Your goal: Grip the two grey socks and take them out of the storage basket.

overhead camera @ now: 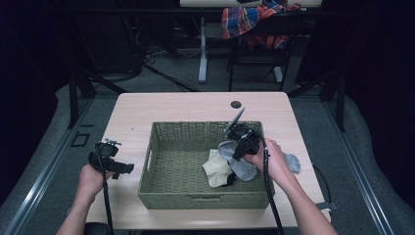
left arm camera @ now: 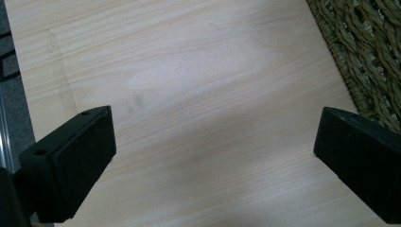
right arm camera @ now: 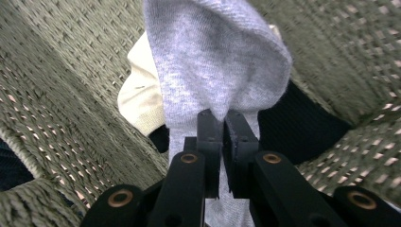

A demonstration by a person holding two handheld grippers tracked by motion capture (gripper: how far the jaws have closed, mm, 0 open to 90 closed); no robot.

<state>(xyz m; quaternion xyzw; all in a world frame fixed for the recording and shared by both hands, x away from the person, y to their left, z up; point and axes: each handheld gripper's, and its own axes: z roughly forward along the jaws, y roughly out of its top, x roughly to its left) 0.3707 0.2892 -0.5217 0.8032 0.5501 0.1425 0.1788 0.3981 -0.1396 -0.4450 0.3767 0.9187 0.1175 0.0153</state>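
Observation:
A grey sock hangs over the green woven basket, pinched at one edge by my right gripper, whose jaws are shut on the fabric. Under it in the basket lie a cream sock and a black sock. Another grey sock rests on the table just right of the basket, behind my right hand. My left gripper hovers open above bare tabletop left of the basket, nothing between its jaws.
The light wooden table has a round cable hole at its far edge. Beyond it stands a chair draped with plaid cloth. The basket's corner sits close to my left gripper.

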